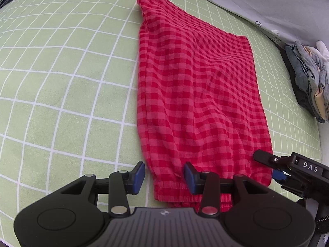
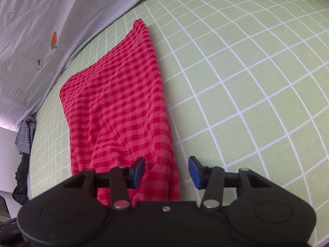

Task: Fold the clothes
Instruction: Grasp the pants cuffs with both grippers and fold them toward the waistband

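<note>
Red checked trousers [image 1: 195, 94] lie folded lengthwise on a green grid bedsheet [image 1: 61, 82], elastic waistband nearest me. My left gripper [image 1: 163, 176] is open, its jaws straddling the waistband's left corner just above the cloth. My right gripper [image 2: 166, 170] is open over the garment's [image 2: 119, 107] near right edge, nothing held. It also shows in the left wrist view [image 1: 273, 166] at the waistband's right corner.
A stack of folded clothes [image 1: 308, 78] sits at the bed's right edge. A grey printed sheet [image 2: 37, 30] lies beyond the trousers. Checked and dark garments [image 2: 24, 144] hang at the bed's edge. The green sheet [image 2: 246, 82] stretches wide beside the trousers.
</note>
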